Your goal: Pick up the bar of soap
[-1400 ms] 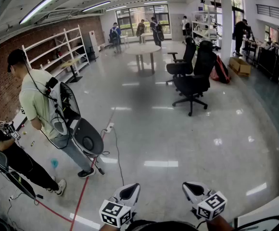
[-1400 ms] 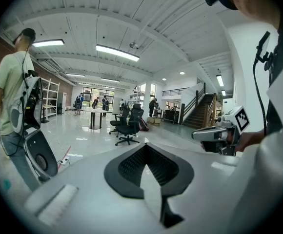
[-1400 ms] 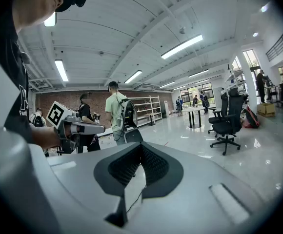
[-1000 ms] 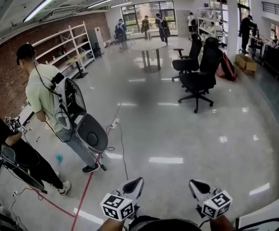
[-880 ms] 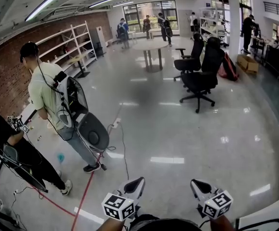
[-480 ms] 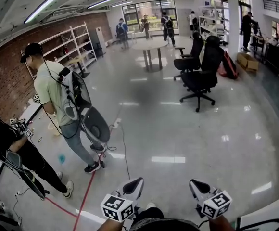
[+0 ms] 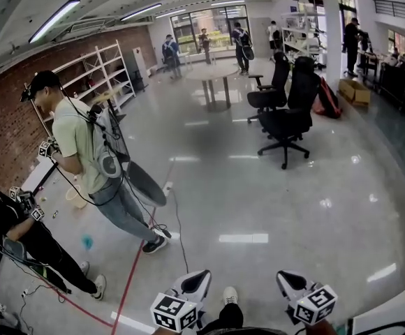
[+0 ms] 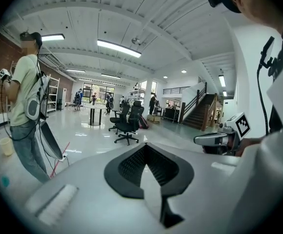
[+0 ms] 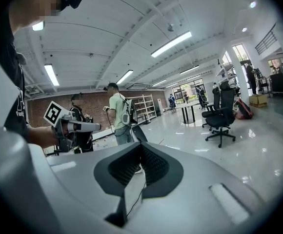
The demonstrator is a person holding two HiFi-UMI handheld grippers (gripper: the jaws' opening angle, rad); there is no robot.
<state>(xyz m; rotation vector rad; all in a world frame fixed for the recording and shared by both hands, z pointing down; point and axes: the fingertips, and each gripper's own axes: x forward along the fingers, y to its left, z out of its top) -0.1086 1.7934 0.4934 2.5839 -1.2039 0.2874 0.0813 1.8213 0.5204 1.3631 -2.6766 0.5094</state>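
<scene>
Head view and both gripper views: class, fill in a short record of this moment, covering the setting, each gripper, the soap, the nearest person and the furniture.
setting: large hall, glossy grey floor, red brick wall at left
left gripper: held low, jaws together, nothing between them
right gripper: held low, jaws together, nothing between them
bar of soap: not seen in any view
nearest person: person in pale green T-shirt, wearing a backpack, at left
furniture: black office chairs, round white table
</scene>
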